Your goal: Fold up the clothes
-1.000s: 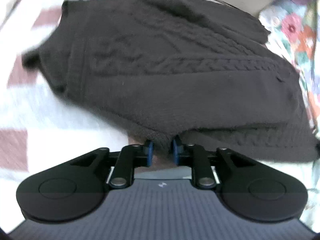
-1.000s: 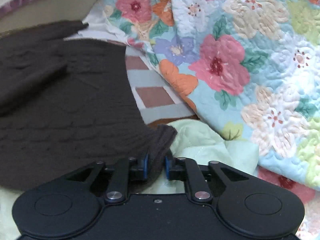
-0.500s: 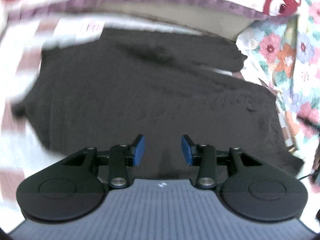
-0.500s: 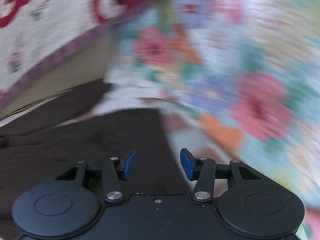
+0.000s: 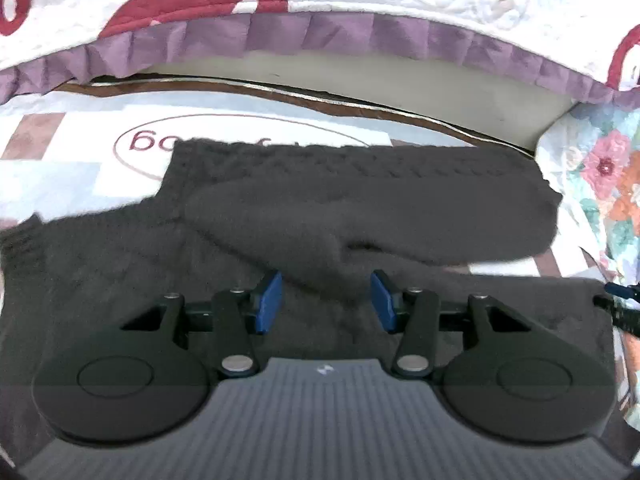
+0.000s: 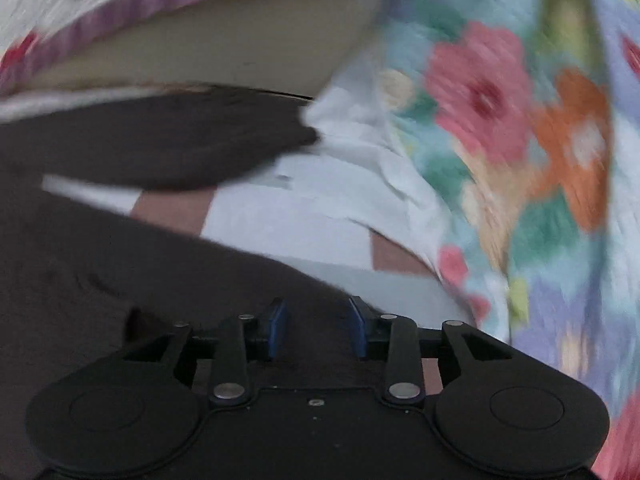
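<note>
Left wrist view: dark brown cable-knit sweater [image 5: 360,208] lies spread on a bed sheet [image 5: 80,152] of white and dusty-pink blocks, with an oval printed logo [image 5: 148,148] partly covered by the knit. One sleeve [image 5: 400,224] is folded across the body of the sweater. Left gripper [image 5: 325,304]: jaws opening, blue pads apart, sweater fabric below and between them but not pinched. Behind, a quilted cover with a purple ruffle [image 5: 320,32]. At far right edge, a floral quilt [image 5: 608,176]. Right wrist view, blurred: sweater [image 6: 120,264] fills the left and lower part, sheet [image 6: 288,216] in the middle, floral quilt [image 6: 500,120] bunched at right. Right gripper [image 6: 316,328]: jaws closing, pads parted, over the sweater's edge, gripping nothing.
</note>
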The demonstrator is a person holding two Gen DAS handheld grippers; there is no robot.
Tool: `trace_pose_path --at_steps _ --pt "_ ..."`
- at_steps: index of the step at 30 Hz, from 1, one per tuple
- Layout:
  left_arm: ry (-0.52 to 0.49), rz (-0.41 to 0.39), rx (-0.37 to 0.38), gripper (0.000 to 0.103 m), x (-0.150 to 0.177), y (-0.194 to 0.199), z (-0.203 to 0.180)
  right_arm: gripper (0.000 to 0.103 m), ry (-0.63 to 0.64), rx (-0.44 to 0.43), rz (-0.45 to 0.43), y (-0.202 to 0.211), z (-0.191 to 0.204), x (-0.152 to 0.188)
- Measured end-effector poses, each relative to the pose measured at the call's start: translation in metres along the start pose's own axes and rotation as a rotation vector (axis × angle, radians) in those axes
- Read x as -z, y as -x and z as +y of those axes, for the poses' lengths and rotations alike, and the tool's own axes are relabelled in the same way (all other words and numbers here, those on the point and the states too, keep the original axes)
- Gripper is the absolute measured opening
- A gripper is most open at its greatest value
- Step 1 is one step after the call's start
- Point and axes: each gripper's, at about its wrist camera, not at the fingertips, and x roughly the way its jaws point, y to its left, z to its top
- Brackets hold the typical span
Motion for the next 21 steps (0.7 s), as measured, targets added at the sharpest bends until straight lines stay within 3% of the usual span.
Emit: trace_pose_path --at_steps 2,4,7,8,9,11,12,14,15,19,21 --pt "0.013 0.013 -0.006 0.052 -0.001 -0.012 0.0 0.055 0.101 -0.064 0.004 -0.003 0.015 -0.007" --pt "0.035 0.022 -0.018 0.054 0.0 -0.025 -0.001 0.066 0.179 -0.068 0.003 -0.004 0.023 -0.014" --pt "0.013 -0.019 -0.07 0.051 -0.002 -0.035 -0.006 0.071 0.291 -0.058 0.0 -0.007 0.033 -0.026" --pt "0.002 -0.037 -0.088 0.041 -0.003 -0.038 -0.008 0.072 0.284 -0.079 0.012 -0.011 0.03 -0.028" --pt "-0.028 -0.052 -0.113 0.007 -0.004 -0.041 -0.011 0.072 0.262 -0.109 0.029 -0.017 0.024 -0.029" --pt "-0.105 -0.099 -0.154 0.008 -0.009 -0.04 -0.018 0.073 0.17 -0.172 0.044 -0.027 0.01 -0.03" --pt "-0.132 -0.131 -0.165 0.007 -0.012 -0.038 -0.021 0.067 0.084 -0.208 0.035 -0.031 0.0 -0.029" --pt "-0.126 -0.183 -0.174 0.007 -0.019 -0.033 -0.021 0.045 -0.16 -0.269 0.046 -0.034 -0.022 -0.025" --pt "-0.104 -0.198 -0.177 0.007 -0.022 -0.032 -0.019 0.011 -0.201 -0.261 0.04 -0.032 -0.027 -0.023" --pt "0.006 -0.107 -0.19 0.016 -0.02 -0.052 -0.012 0.008 -0.122 -0.136 0.011 -0.03 -0.021 -0.021" --pt "0.025 -0.149 -0.179 0.018 -0.017 -0.037 -0.015 0.009 -0.094 -0.074 0.006 -0.03 -0.014 -0.026"
